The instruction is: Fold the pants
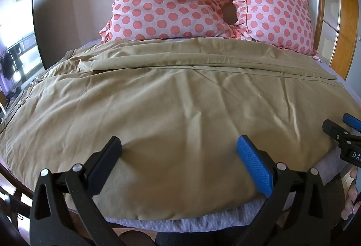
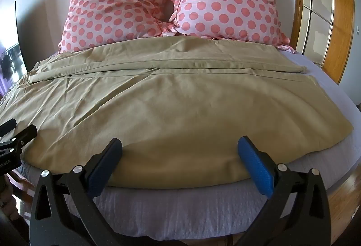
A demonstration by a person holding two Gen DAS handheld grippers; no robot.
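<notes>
The pants (image 2: 171, 115) lay spread flat across the bed (image 2: 171, 207), their near hem along its near edge, their far leg folded up against the two polka-dot pillows (image 2: 171, 0) at the head. I had the right gripper (image 2: 180, 167) with its jaws wide apart over that hem, gripping nothing, and the left gripper (image 1: 180, 167) likewise agape further along it. My worry was pinching the grey bedcover along with the thin khaki cloth, or catching a single layer, so that the fold dragged askew and the far leg slid loose.
</notes>
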